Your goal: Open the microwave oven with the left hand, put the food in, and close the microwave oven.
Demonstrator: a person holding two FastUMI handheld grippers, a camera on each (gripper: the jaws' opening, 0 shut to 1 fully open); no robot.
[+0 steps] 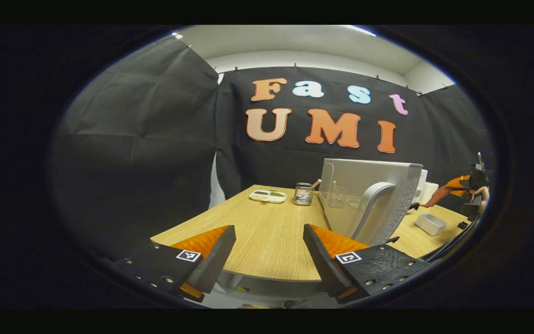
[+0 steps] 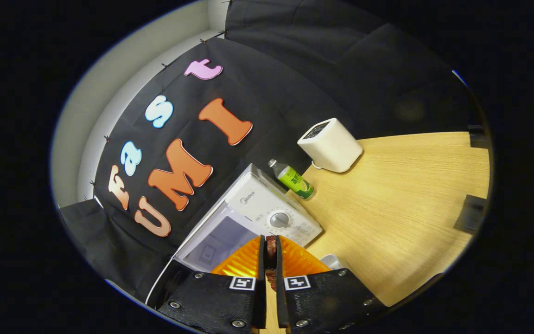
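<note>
The white microwave (image 2: 271,208) stands on the wooden table (image 2: 397,204) with its door swung open. In the left gripper view the door (image 1: 390,185) shows edge-on, its curved handle (image 1: 372,204) facing me. My left gripper (image 1: 269,229) is open with nothing between its fingers, a short way left of that door. My right gripper (image 2: 270,239) is shut on a dark reddish-brown piece of food (image 2: 270,245), held in front of the microwave's control panel and dial (image 2: 279,219). The right gripper (image 1: 461,185), with a hand on it, also shows far off beyond the door.
A glass jar (image 1: 303,194) and a small white divided dish (image 1: 268,196) stand at the table's far side. A white rectangular container (image 1: 430,223) lies right of the door. A green bottle (image 2: 296,180) and a white box-shaped appliance (image 2: 331,144) sit beside the microwave.
</note>
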